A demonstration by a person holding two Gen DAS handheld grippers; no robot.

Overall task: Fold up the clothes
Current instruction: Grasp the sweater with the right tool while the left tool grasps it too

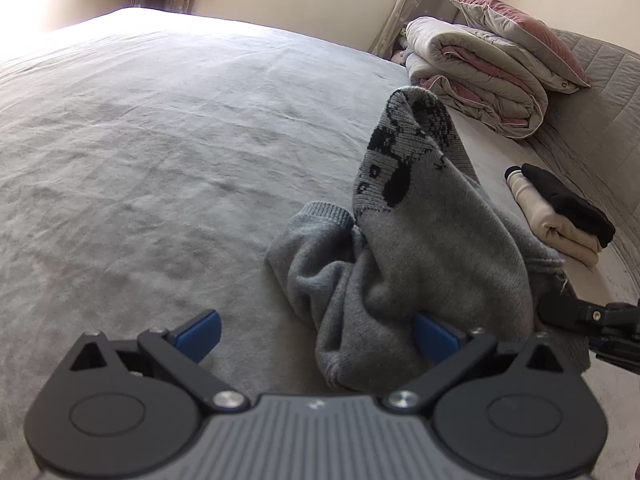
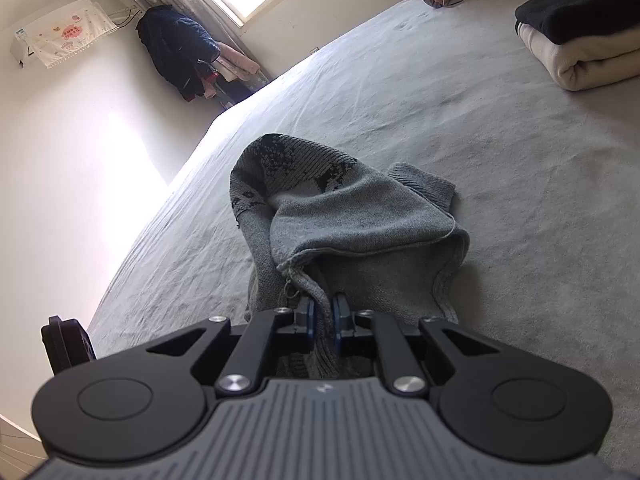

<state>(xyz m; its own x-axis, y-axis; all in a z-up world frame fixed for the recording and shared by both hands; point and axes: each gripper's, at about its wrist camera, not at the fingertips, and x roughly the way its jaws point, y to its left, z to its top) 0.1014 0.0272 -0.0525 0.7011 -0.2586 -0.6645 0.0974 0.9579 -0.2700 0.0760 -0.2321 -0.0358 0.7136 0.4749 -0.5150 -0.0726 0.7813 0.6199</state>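
Note:
A grey knit sweater (image 1: 420, 248) with a black pattern lies crumpled on the grey bed sheet (image 1: 160, 160), one part standing up in a peak. My left gripper (image 1: 316, 332) is open at the sweater's near end. Its left pad is over bare sheet and its right pad is tucked against the fabric, with a fold of the sweater between the jaws and neither pad pressing on it. My right gripper (image 2: 324, 316) is shut on the sweater's (image 2: 360, 232) ribbed edge. In the left wrist view the right gripper (image 1: 560, 304) comes in from the right edge.
A folded stack of cream and black clothes (image 1: 560, 208) (image 2: 580, 40) lies on the bed to the right. A folded quilt with a pillow (image 1: 480, 76) sits behind it. Clothes hang (image 2: 180, 52) in the far corner by the window. The bed's edge (image 2: 160, 208) runs along the white wall.

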